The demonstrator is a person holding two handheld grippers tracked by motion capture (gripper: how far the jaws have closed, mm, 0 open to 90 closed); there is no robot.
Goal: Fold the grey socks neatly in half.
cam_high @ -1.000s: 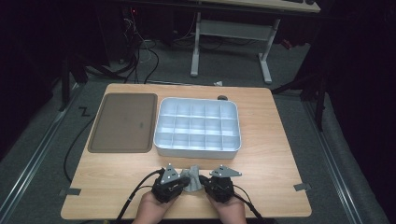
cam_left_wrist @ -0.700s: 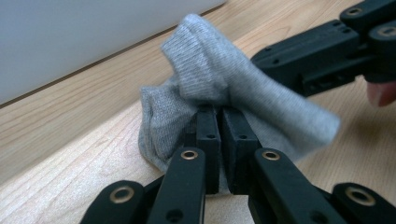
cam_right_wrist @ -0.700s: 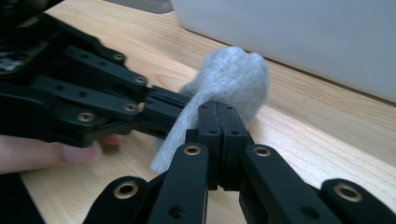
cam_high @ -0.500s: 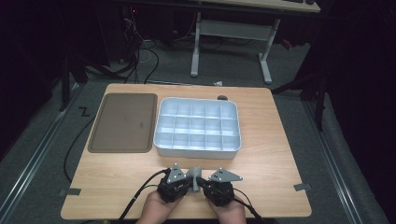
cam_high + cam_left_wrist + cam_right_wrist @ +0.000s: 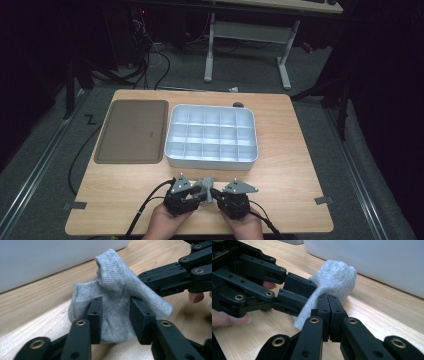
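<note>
Sock (image 5: 117, 297) bunched between the just-parted left tongs (image 5: 116, 317), pinched by the right tongs (image 5: 328, 315).

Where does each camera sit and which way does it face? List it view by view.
High view: above the near edge, facing forward and down on the table; both hands show.
Left gripper view: on the left gripper, along its parted jaws at the grey sock.
Right gripper view: on the right gripper, pinching the sock.
All share the sock and white box.
</note>
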